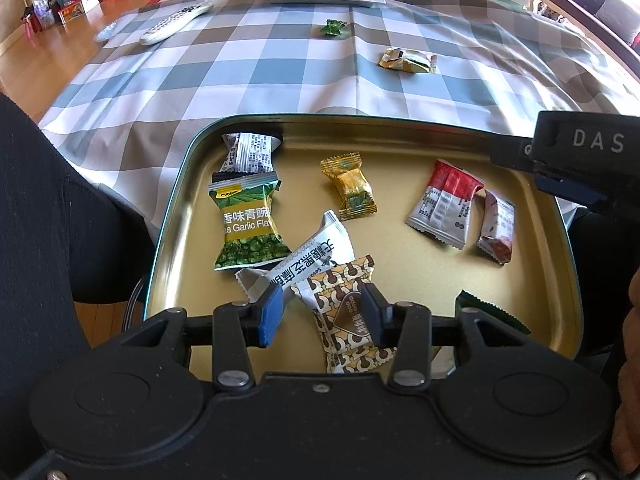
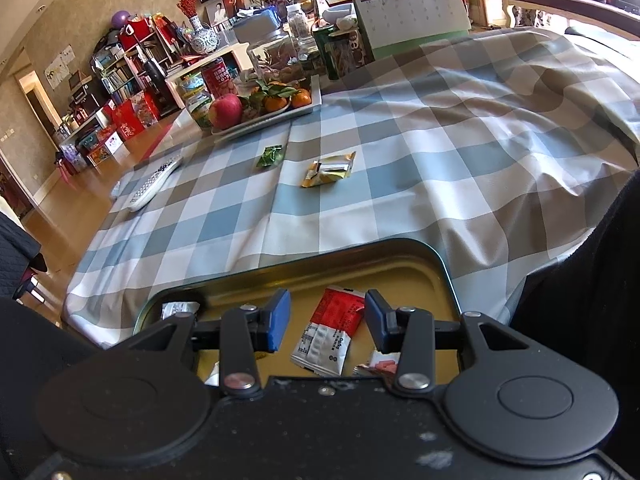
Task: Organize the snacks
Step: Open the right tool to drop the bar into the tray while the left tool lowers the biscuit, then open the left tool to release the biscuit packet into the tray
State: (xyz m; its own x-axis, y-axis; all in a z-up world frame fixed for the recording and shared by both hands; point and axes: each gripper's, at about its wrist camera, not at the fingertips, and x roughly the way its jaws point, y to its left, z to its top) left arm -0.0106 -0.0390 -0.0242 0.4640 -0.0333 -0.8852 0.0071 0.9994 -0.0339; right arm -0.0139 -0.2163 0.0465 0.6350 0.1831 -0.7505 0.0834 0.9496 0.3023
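Sitting in the lower middle of both views, your gold-lined tin tray [image 1: 532, 280] with its teal rim rests on the checked tablecloth [image 1: 248, 72] and holds most of the snacks. In the left wrist view you see a green pea packet [image 1: 248, 228] at centre left, a white printed packet [image 1: 252, 152] above it in the tray's upper left corner, a gold candy [image 1: 352, 186] near the middle, a red and white sachet [image 1: 444, 204] to the right and a small red-brown packet [image 1: 496, 228] just beside it. A long white bar wrapper [image 1: 316, 256] lies under a brown and white patterned packet [image 1: 348, 312].

Your left gripper [image 1: 324, 312] stands released over that patterned packet; the blue pads sit either side of it and do not press it. Your right gripper [image 2: 326, 320] is also unclenched, hovering above the red and white sachet, which shows in the gap between the pads, apart from them.

Two snacks lie outside the tray, on the cloth in the upper middle of the frames: a green candy [image 1: 332, 27] and a yellow packet [image 1: 408, 60].

Only the left wrist view shows the tray's whole contents, plus the other gripper's black body at the right edge. Only the right wrist view shows the desk calendar [image 2: 412, 4], the television and shelves at the upper left. Both show the fruit plate [image 2: 312, 106] and the remote control [image 1: 176, 22].
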